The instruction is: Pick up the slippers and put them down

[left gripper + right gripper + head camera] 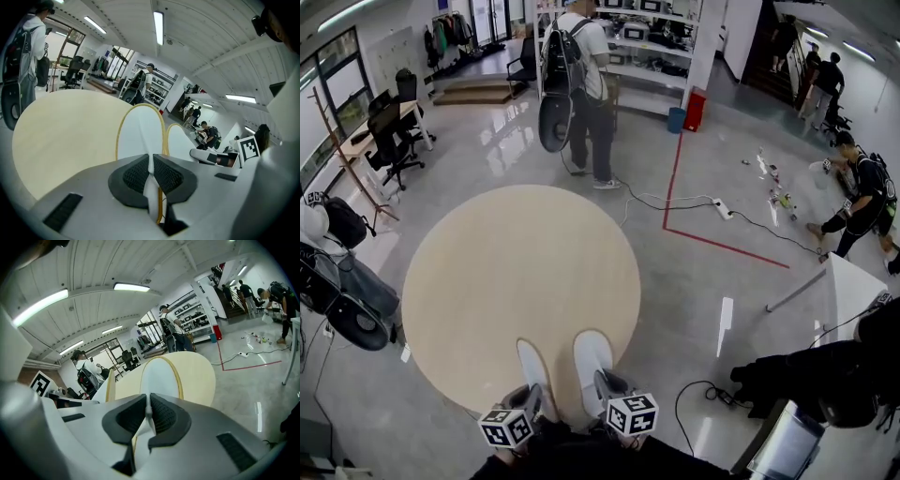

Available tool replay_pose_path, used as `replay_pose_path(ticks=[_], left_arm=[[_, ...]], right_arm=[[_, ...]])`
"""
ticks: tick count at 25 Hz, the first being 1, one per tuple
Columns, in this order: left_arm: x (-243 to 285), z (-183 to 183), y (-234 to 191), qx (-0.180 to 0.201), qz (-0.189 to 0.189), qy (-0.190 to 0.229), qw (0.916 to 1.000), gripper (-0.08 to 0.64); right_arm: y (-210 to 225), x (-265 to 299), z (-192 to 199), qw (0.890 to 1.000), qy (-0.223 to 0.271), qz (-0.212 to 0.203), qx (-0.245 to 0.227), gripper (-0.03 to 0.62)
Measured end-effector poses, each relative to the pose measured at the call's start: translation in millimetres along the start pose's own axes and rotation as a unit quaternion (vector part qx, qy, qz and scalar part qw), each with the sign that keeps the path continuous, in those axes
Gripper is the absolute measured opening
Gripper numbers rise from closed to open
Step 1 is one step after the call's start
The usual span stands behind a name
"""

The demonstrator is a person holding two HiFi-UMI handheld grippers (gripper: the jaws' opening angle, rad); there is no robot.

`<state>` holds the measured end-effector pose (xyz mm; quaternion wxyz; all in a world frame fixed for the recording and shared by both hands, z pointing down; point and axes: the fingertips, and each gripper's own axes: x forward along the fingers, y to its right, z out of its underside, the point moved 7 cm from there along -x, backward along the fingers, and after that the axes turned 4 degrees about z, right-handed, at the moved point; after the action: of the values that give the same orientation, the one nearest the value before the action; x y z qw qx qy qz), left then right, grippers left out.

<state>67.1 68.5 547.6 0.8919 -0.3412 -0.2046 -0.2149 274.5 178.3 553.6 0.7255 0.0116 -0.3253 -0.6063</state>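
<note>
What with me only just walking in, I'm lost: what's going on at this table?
A person holds a gripper in each hand. The left gripper is shut on one flat white slipper with a tan rim, the right gripper on the matching second slipper. Both slippers stick out over the near edge of the round beige table; whether they touch it is unclear.
</note>
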Motion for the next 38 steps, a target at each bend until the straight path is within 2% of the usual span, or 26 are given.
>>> replay_pose_path(ticks=[7, 16, 24, 28, 33, 38], left_arm=[[10, -5, -17, -0.016, -0.021, -0.003, 0.9996, 0.041], [34, -33, -44, -0.036, 0.026, 0.036, 0.9984, 0.041], [45, -41, -56, -0.068, 0.008, 0.038, 0.997, 0.041], [79, -46, -55, -0.068, -0.012, 0.042, 0.9967, 0.041], [87, -72, -68, -0.081, -0.062, 0.044, 0.9938, 0.041], [124, -87, -40, -0.096, -0.094, 0.051, 0.9897, 0.041]], right_arm=[[4, 26, 2, 1.0, -0.021, -0.012, 0.003, 0.034], [2, 53, -35, 0.998, -0.01, 0.027, -0.048, 0.034], [12, 73, -56, 0.998, -0.024, 0.034, -0.055, 0.034], [47, 98, -66, 0.998, -0.027, 0.021, -0.052, 0.034], [41, 143, -78, 0.997, -0.06, -0.033, -0.047, 0.034], [71, 165, -106, 0.992, -0.085, -0.077, -0.051, 0.034]])
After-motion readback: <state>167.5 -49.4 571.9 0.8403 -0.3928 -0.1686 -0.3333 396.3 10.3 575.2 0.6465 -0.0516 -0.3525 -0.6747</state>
